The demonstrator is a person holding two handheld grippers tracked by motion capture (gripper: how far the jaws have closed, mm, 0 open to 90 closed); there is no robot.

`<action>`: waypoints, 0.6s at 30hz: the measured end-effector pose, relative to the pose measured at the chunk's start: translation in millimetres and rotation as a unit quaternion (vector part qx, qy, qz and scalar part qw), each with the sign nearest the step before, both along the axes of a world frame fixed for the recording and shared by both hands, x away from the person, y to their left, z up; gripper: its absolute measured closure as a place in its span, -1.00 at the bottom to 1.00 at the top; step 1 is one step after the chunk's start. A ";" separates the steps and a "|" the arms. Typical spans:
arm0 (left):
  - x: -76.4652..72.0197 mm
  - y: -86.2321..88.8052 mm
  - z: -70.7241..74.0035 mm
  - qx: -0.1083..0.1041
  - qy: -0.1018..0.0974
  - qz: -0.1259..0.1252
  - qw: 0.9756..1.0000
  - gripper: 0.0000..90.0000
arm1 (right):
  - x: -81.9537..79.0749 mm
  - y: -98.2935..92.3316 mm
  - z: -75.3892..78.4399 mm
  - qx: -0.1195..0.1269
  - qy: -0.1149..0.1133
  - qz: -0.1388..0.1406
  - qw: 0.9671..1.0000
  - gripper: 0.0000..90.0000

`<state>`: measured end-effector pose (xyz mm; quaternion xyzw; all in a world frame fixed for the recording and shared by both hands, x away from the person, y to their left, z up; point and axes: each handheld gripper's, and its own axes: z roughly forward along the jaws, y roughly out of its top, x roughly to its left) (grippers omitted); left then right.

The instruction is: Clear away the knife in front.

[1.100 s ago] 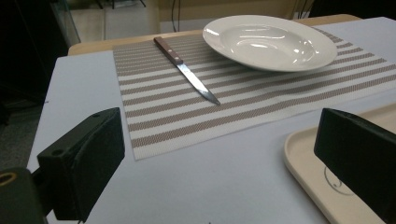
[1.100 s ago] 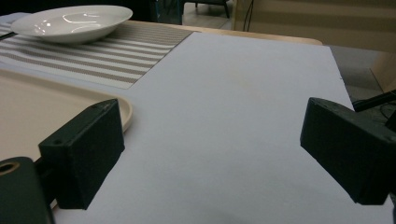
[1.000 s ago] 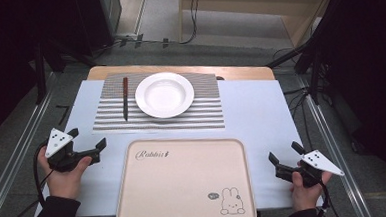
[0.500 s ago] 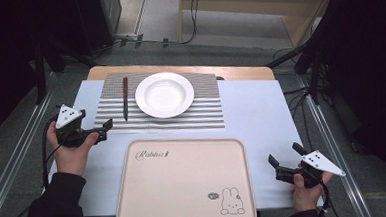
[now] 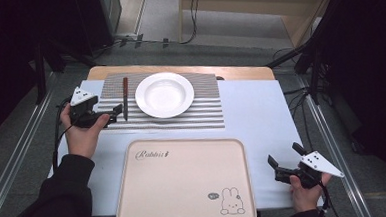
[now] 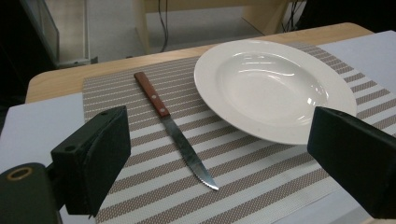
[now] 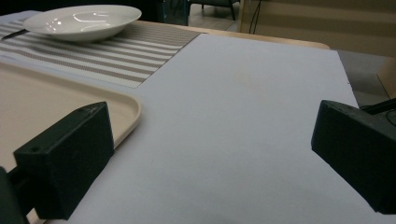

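A: How far along was the work at this moment?

B: In my judgement it was only beginning. The counter [image 5: 261,115] carried a striped placemat [image 5: 201,113] at its far side, and nearer to the person a beige tray [image 5: 185,184] that held nothing. The white plate [image 5: 164,94] sat on the placemat, and the knife [image 5: 125,97] lay just beside the plate, on its left, not lifted. So nothing was moved yet; the grasp and the carrying were all left to do.

A: Where exactly was the knife for the left claw?

B: In the left gripper view the knife [image 6: 175,130] lay flat on the stripes, its wooden handle away from the camera and its tip toward it. It was between the two jaws in the picture, but farther off, and the jaws did not touch it.

A: And the pose of the hands?

B: The left claw [image 5: 112,112] was held low at the placemat's left edge, spread wide and pointing at the knife. The right claw [image 5: 279,166] rested near the tray's right corner, well apart from the knife, also spread and holding nothing.
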<state>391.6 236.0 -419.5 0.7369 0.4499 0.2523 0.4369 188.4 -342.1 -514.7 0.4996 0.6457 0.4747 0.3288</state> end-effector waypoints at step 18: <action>56.4 -27.7 -19.2 0.022 0.081 0.019 0.996 -0.61 | 0.2 -1.2 -0.6 0.008 0.002 0.010 1.000 -1.00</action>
